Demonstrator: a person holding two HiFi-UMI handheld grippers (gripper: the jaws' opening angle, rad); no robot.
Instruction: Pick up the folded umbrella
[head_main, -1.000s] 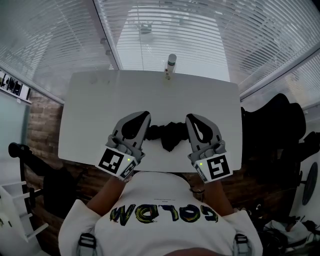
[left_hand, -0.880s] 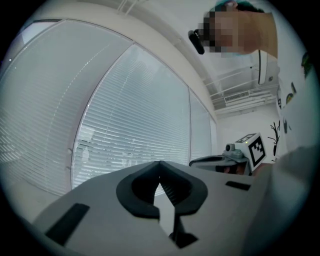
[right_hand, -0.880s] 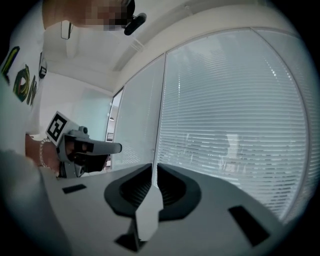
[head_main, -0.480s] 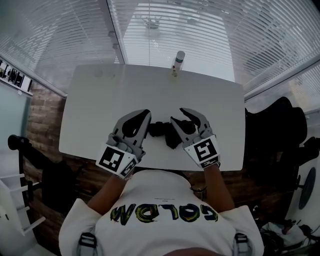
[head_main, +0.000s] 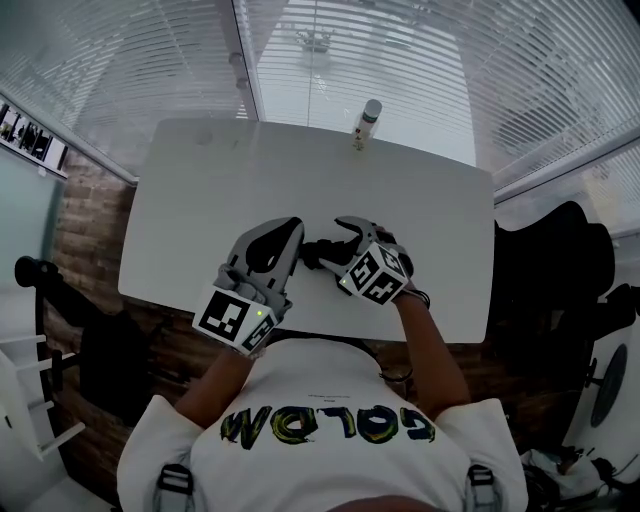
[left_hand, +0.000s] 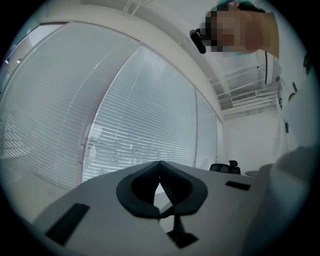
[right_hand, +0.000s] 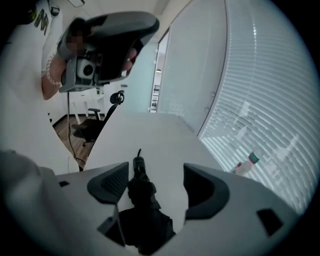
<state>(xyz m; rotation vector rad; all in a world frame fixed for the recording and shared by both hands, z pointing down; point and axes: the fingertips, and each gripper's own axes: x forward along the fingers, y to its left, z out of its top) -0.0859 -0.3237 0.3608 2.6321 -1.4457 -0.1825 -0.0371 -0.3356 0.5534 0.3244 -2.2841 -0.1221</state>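
Note:
The folded black umbrella (head_main: 314, 256) lies on the white table (head_main: 200, 200) near its front edge, between my two grippers. My right gripper (head_main: 336, 244) tilts down over the umbrella's right part. Its jaws have just been opening and now stand wide. In the right gripper view the umbrella (right_hand: 142, 192) lies between the jaws of that gripper (right_hand: 157, 186), close to the left pad, with a clear gap to the right one. My left gripper (head_main: 291, 230) rests left of the umbrella, pointing level. In its own view the left gripper (left_hand: 160, 165) has its tips together and nothing between them.
A small white bottle (head_main: 368, 120) with a green cap stands at the table's far edge, and the bottle (right_hand: 247, 164) also shows in the right gripper view. Window blinds (head_main: 420, 60) rise behind the table. A black office chair (head_main: 560, 260) stands to the right.
My right gripper swung left and tipped down over the umbrella, and its jaws went from shut to wide open. The left gripper has hardly moved.

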